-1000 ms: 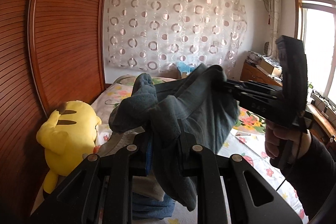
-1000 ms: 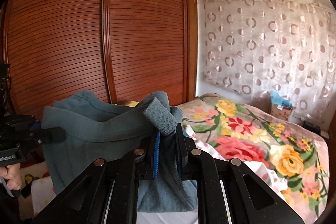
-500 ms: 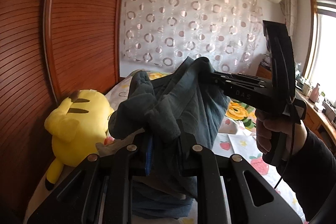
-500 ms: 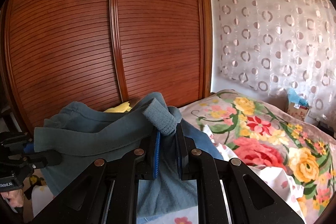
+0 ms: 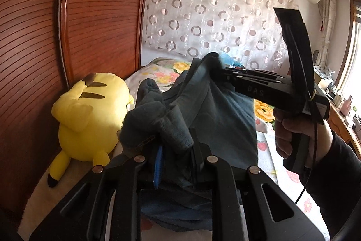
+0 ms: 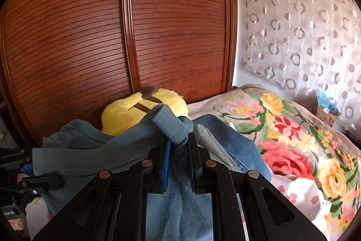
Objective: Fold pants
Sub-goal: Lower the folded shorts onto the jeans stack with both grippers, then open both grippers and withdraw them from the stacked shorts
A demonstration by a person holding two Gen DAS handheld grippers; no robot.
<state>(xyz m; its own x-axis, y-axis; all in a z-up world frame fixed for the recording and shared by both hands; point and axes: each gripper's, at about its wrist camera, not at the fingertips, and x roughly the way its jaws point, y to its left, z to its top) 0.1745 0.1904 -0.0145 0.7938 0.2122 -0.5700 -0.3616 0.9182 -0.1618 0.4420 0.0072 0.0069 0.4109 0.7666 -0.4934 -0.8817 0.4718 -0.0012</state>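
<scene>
**A:** Looking at both wrist views, where were the pants [image 5: 216, 119]?

**B:** Up in the air between the two grippers, above the bed [image 6: 293, 128]. The left gripper [image 5: 176, 157] was clamped on a bunched ribbed cuff, and its jaws had just been easing apart a little, though cloth was plainly wedged between them and the pads were pressing on it. The right gripper [image 6: 178, 162] was clamped on the other ribbed end, with cloth hanging down between its fingers.

**A:** So neither pair of tongs stood apart?

**B:** No. Each was nearly together, with fabric pinched in it. In the left view the right gripper [image 5: 222, 75] could be seen from the side, biting the top edge of the cloth, with the person's hand [image 5: 291, 134] around its handle.

**A:** Which step was that?

**B:** I judged it the carry: both ends gathered and held, the cloth draped between them, not yet laid down. Folded clothes [image 6: 225, 146] lay on the bed just beyond, and a yellow plush [image 5: 88, 119] sat against the wardrobe [image 6: 90, 37].

**A:** And next?

**B:** Probably lowering both ends together so the fold landed flat, keeping the grips level and the cloth taut enough not to bunch. Only then letting go.
</scene>
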